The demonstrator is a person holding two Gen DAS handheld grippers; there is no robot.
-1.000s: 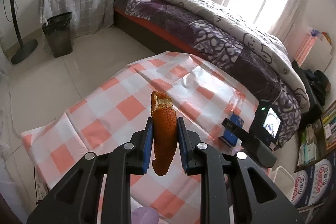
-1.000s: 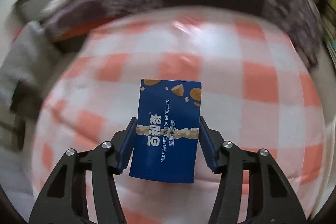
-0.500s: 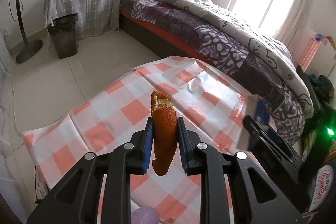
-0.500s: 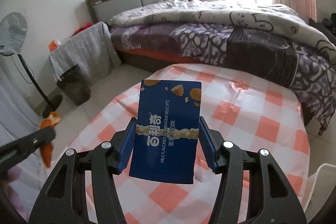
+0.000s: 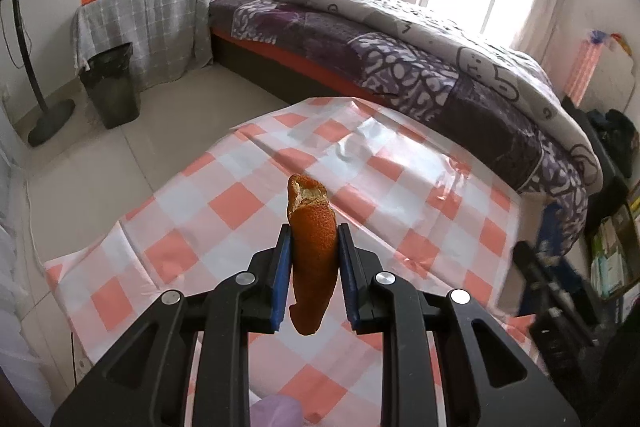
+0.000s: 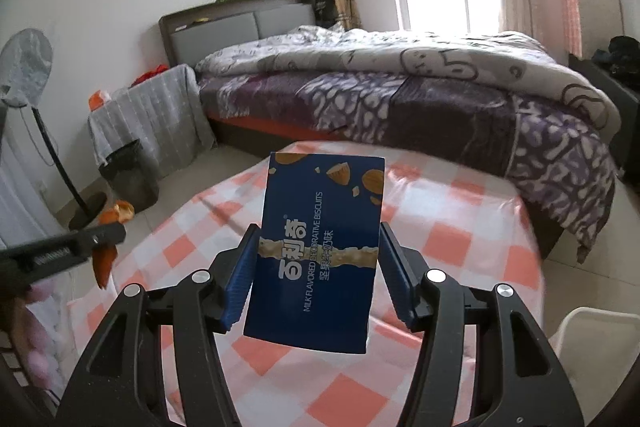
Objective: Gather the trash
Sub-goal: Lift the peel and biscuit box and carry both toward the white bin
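Observation:
My left gripper is shut on a strip of orange peel, held upright above the table with the red-and-white checked cloth. My right gripper is shut on a blue biscuit box, also lifted over the table. In the right wrist view the left gripper and its orange peel show at the left edge. A dark waste bin with a black liner stands on the floor beyond the table; the same waste bin appears in the right wrist view.
A bed with a purple quilt runs behind the table. A grey-draped stand sits beside the bin, and a floor fan stands at left. A white chair edge is at lower right. Shelves line the right wall.
Both grippers have risen and tilted up from the table, keeping their loads. The right wrist view swung from facing the tablecloth to facing the room; the right gripper slid to the left view's right edge.

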